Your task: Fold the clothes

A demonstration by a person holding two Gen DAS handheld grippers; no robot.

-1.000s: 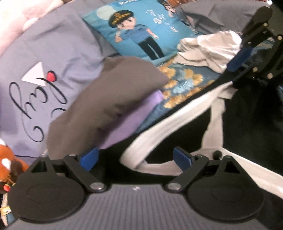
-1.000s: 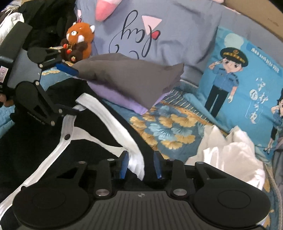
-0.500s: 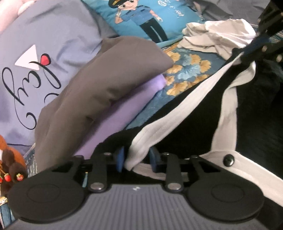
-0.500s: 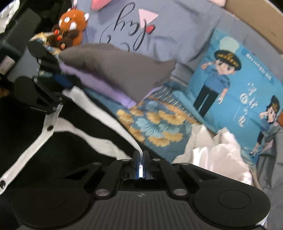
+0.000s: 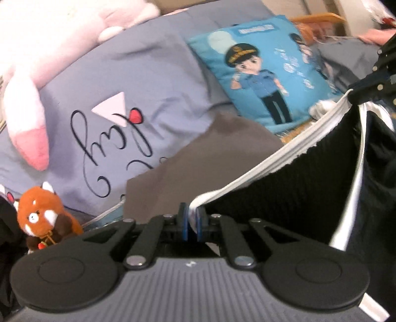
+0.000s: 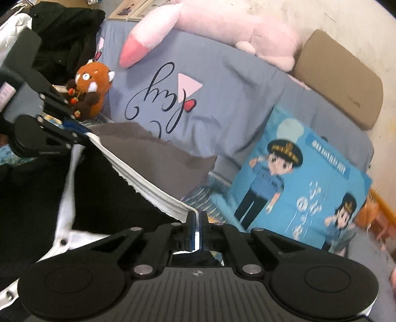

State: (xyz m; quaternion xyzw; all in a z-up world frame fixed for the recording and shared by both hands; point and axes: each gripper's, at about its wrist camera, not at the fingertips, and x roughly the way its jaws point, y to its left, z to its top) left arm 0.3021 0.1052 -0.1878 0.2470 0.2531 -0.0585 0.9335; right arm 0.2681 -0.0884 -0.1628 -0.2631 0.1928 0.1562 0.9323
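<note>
A black garment (image 5: pixel 309 198) with a white ribbed band (image 5: pixel 267 158) and white snap placket hangs stretched between both grippers. My left gripper (image 5: pixel 191 224) is shut on one end of the white band. My right gripper (image 6: pixel 195 232) is shut on the other end of the band (image 6: pixel 146 183). In the right wrist view the left gripper (image 6: pixel 74 128) shows at the far left; in the left wrist view the right gripper (image 5: pixel 371 86) shows at the far right. The black cloth (image 6: pixel 99 198) droops below the taut band.
A folded grey garment (image 5: pixel 205 161) lies behind the band. A grey pillow (image 5: pixel 128 99) with script lettering, a blue cartoon cushion (image 5: pixel 264 79), a pink plush (image 6: pixel 222 22) and a red panda toy (image 5: pixel 42 218) sit at the back. Dark clothes (image 6: pixel 66 32) pile at the far left.
Both grippers have risen with the white band, pulling it taut and lifting the black garment off the bed. The left gripper, open a second ago, is now shut on the band.
</note>
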